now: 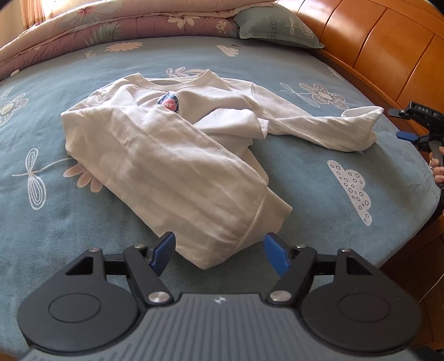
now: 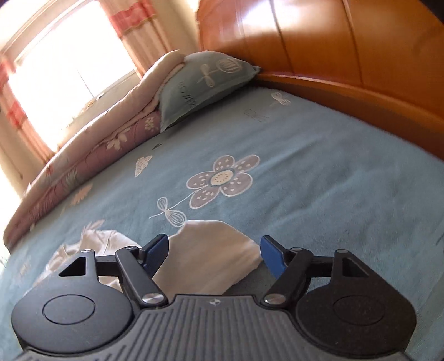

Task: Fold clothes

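Here, a white long-sleeved sweatshirt (image 1: 166,144) lies on a bed (image 1: 319,222) covered in a blue sheet with flower and cloud prints. The garment is partly gathered: one side is folded across the chest, half covering a small red and blue emblem (image 1: 168,102), and its ribbed hem points toward the left wrist camera. The other sleeve (image 1: 319,122) stretches out flat toward a curved wooden headboard (image 1: 374,44).

The left hand-held gripper (image 1: 220,250) hovers just short of the hem, its blue fingers spread apart and holding nothing. The right hand-held gripper (image 2: 215,251) is also spread wide and empty, poised above the cuff (image 2: 213,244) of the outstretched sleeve. A pillow (image 2: 205,80) and a rolled quilt (image 1: 111,25) sit at the far side of the bed.

Judging by this, the sleeve looks like the part to bring in. To do it well, the right fingers should close on the cuff alone, not the sheet beneath, then carry it across the chest in a low, even sweep so the fabric lands flat. The left could pin the hem so the body does not drag.
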Action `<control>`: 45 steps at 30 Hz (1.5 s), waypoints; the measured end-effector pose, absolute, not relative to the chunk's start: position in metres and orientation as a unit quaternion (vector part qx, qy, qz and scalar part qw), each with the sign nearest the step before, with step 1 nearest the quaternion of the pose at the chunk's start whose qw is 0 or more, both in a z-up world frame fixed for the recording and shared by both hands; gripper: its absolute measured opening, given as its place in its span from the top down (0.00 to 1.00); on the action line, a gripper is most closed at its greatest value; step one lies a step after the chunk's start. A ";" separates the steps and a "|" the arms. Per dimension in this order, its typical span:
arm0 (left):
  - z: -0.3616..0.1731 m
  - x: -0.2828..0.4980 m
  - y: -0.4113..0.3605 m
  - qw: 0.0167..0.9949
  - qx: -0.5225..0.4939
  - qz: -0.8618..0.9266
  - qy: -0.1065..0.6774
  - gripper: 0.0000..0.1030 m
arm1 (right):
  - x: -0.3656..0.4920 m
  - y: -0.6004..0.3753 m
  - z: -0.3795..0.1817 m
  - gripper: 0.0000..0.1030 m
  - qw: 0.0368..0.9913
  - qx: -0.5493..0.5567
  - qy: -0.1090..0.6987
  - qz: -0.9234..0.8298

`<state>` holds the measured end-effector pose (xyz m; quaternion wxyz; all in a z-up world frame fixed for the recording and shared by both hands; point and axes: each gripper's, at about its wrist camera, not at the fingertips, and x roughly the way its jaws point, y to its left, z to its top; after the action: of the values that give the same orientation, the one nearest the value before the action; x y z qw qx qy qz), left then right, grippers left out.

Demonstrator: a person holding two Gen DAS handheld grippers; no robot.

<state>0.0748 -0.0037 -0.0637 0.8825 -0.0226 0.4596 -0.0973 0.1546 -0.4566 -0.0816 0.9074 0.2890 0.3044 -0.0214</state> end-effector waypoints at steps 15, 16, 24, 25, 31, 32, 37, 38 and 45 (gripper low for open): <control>-0.081 0.077 -0.011 0.870 -0.023 -0.093 0.483 0.30 | 0.192 -0.463 -0.147 0.08 0.871 0.410 0.266 0.057; -0.082 0.077 -0.012 0.869 -0.023 -0.095 0.484 0.30 | 0.190 -0.456 -0.143 0.08 0.870 0.410 0.263 0.076; -0.086 0.078 -0.022 0.865 -0.017 -0.108 0.489 0.30 | 0.171 -0.363 -0.117 0.08 0.860 0.348 0.292 0.231; -0.086 0.077 -0.022 0.866 -0.017 -0.107 0.489 0.30 | 0.169 -0.349 -0.117 0.08 0.857 0.335 0.304 0.245; -0.085 0.074 -0.015 0.867 -0.026 -0.101 0.487 0.30 | 0.138 -0.314 -0.120 0.09 0.857 0.282 0.337 0.269; -0.085 0.073 -0.014 0.867 -0.028 -0.101 0.487 0.30 | 0.131 -0.315 -0.120 0.09 0.861 0.278 0.334 0.265; -0.088 0.072 -0.014 0.867 -0.035 -0.104 0.487 0.30 | 0.113 -0.349 -0.119 0.09 0.874 0.313 0.296 0.224; -0.087 0.071 -0.015 0.867 -0.034 -0.106 0.486 0.30 | 0.114 -0.358 -0.121 0.09 0.872 0.333 0.288 0.214; -0.085 0.070 -0.018 0.868 -0.031 -0.111 0.483 0.30 | 0.121 -0.405 -0.149 0.09 0.825 0.480 0.242 0.174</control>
<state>0.0704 -0.0176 -0.0851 0.8680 -0.0314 0.4831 -0.1106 0.1208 -0.4047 -0.1490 0.8248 0.4804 0.2421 0.1744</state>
